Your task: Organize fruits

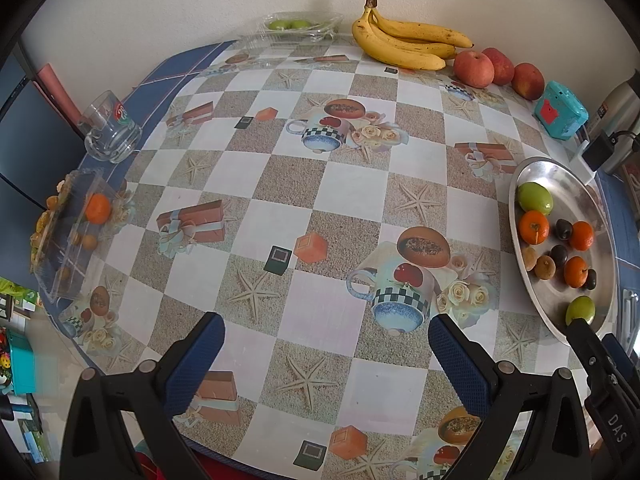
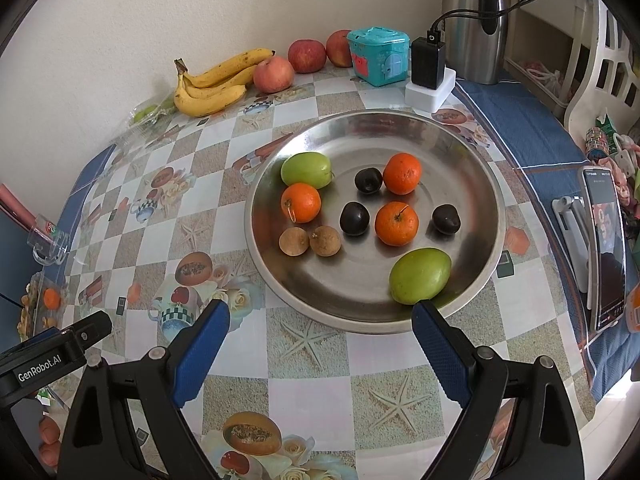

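A round steel plate [image 2: 472, 160] holds three oranges [image 2: 396, 223], two green fruits [image 2: 420, 275], three dark plums [image 2: 354, 218] and two brown longans [image 2: 294, 241]. My right gripper [image 2: 320, 320] is open and empty just in front of the plate's near rim. My left gripper [image 1: 326, 330] is open and empty over the table's middle; the plate [image 1: 560, 176] lies to its right. A clear plastic box [image 1: 68, 236] at the left edge holds one orange [image 1: 98, 208]. Bananas [image 1: 404, 40] and three apples [image 1: 474, 68] lie by the wall.
A glass mug [image 1: 110, 132] stands at the left. A clear tray with green fruits [image 1: 298, 26] is at the back. A teal box [image 2: 378, 56], charger [image 2: 428, 62], steel kettle [image 2: 474, 20] and a phone on a stand [image 2: 604, 244] crowd the right side.
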Demonstrator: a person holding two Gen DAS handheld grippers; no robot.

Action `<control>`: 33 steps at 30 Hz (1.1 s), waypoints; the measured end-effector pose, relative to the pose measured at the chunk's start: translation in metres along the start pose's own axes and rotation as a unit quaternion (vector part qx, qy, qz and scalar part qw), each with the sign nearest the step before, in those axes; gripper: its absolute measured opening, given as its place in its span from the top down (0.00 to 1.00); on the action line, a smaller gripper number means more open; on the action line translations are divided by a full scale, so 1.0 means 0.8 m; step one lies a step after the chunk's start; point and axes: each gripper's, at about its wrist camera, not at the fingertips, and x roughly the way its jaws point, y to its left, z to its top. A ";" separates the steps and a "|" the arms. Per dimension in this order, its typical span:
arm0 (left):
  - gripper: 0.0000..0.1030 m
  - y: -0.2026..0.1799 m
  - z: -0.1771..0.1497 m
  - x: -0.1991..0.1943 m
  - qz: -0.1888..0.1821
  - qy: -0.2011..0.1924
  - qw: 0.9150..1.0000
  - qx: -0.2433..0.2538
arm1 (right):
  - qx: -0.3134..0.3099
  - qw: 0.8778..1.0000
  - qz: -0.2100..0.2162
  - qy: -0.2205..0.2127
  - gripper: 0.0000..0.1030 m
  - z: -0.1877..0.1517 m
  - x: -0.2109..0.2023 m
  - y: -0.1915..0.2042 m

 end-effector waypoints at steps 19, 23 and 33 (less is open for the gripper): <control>0.00 0.001 -0.001 0.001 0.000 0.000 1.000 0.001 | 0.000 1.000 0.000 0.002 0.10 -0.001 0.002 0.001; 0.00 0.001 -0.002 0.002 0.001 0.000 1.000 0.000 | 0.000 1.000 0.000 0.002 0.10 -0.001 0.002 0.000; 0.00 0.005 0.000 0.001 0.013 -0.002 1.000 -0.003 | -0.001 1.000 -0.001 0.003 0.10 -0.002 0.003 0.000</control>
